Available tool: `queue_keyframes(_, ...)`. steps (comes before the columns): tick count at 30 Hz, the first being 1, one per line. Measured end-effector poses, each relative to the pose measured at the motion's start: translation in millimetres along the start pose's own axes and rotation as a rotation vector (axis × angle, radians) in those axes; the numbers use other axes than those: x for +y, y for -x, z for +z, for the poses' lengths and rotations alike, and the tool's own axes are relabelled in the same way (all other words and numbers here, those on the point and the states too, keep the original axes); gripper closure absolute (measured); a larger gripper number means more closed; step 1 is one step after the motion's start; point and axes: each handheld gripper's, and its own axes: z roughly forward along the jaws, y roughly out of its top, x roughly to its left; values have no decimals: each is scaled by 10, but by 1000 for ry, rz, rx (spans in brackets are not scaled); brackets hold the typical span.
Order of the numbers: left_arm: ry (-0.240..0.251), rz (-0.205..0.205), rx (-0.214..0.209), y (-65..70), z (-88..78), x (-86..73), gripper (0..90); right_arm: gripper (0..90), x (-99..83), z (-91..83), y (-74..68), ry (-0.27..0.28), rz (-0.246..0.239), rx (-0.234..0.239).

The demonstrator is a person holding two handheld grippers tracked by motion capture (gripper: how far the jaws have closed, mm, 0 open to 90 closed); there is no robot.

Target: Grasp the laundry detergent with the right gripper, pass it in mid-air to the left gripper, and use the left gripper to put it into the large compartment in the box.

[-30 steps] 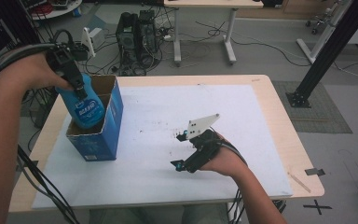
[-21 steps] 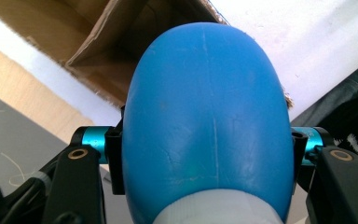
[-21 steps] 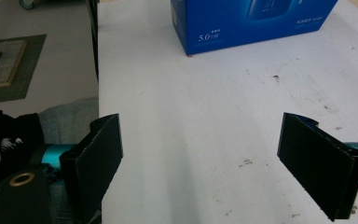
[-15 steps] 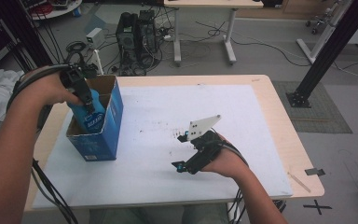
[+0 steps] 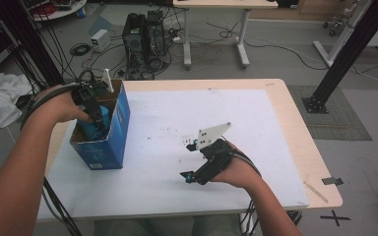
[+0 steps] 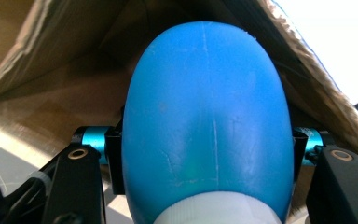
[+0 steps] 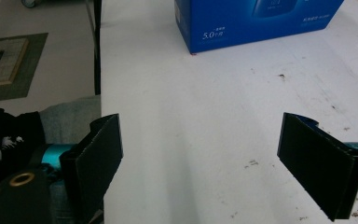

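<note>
- The table (image 5: 256, 123) carries an open blue cardboard box (image 5: 109, 142) near its left edge.
- The blue bottle (image 6: 207, 126) sits inside the box's opening, its rounded body between the brown cardboard flaps.
- The left tongs (image 5: 94, 114) reach down into the box and pinch the bottle from both sides, pads pressed to its flanks.
- The right tongs (image 5: 191, 160) rest on the table well apart from the box, spread wide with nothing between them.

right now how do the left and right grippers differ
The left gripper is shut on a blue bottle inside the blue box; the right gripper is open and empty. The left points down into the box; the right lies low over the table. Both have black jaws.
</note>
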Motion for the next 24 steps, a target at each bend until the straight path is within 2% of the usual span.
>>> queue_keyframes(1,-4,5,11,-3,16,5,390,131,1,2,2,0,-3,1)
queue_keyframes(2,-9,5,2,-4,41,9,390,132,2,3,2,2,-2,2)
queue_keyframes(5,10,-3,17,-6,106,16,390,132,7,3,0,1,1,4)
queue_keyframes(11,0,4,10,-25,200,14,390,132,8,12,3,0,3,2)
queue_keyframes(13,7,19,9,-32,196,6,390,132,11,16,3,1,0,4)
queue_keyframes(15,10,16,18,-19,203,4,390,132,15,15,4,-2,-3,4)
queue_keyframes(16,4,19,1,-16,204,3,390,132,18,17,-2,-1,0,2)
queue_keyframes(20,15,17,8,-16,211,1,388,132,31,26,0,3,-2,4)
queue_keyframes(21,37,0,7,-1,222,2,388,132,33,23,6,2,-12,5)
queue_keyframes(23,26,12,9,-9,214,6,386,131,36,22,1,6,-6,3)
queue_keyframes(24,20,19,23,-2,207,9,384,132,36,22,0,8,-7,-1)
